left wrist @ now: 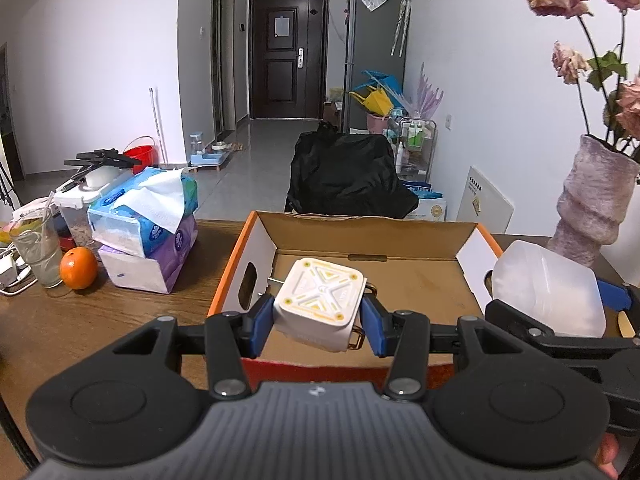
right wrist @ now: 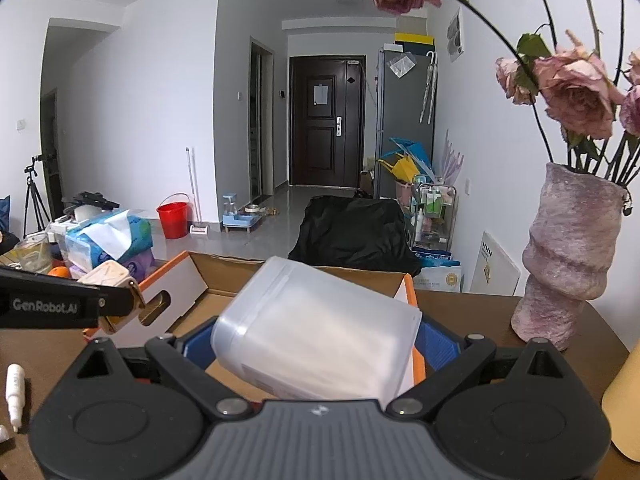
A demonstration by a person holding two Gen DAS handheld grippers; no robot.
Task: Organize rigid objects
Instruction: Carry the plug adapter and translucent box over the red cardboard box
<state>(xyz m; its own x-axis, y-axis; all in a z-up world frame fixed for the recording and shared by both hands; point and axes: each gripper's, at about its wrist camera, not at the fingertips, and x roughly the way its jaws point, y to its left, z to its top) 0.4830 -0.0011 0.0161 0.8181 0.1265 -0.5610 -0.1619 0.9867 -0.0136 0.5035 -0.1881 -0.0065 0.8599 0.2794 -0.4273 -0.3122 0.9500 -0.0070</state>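
Observation:
An open orange cardboard box (left wrist: pixel 240 256) stands on the brown table; it also shows in the right wrist view (right wrist: pixel 192 276). My left gripper (left wrist: pixel 318 322) is shut on a small white square container (left wrist: pixel 320 300) with yellow marks and gold clasps, held over the box's near edge. It shows at the left of the right wrist view (right wrist: pixel 106 276). My right gripper (right wrist: pixel 316 350) is shut on a translucent white plastic container (right wrist: pixel 316 336), tilted, above the box's right side. It shows in the left wrist view (left wrist: pixel 548 288).
Stacked tissue packs (left wrist: pixel 148 216), an orange (left wrist: pixel 78 268) and a glass (left wrist: pixel 38 252) stand left of the box. A pink vase with dried roses (right wrist: pixel 568 256) stands at the right. A small white tube (right wrist: pixel 14 392) lies on the table at the near left.

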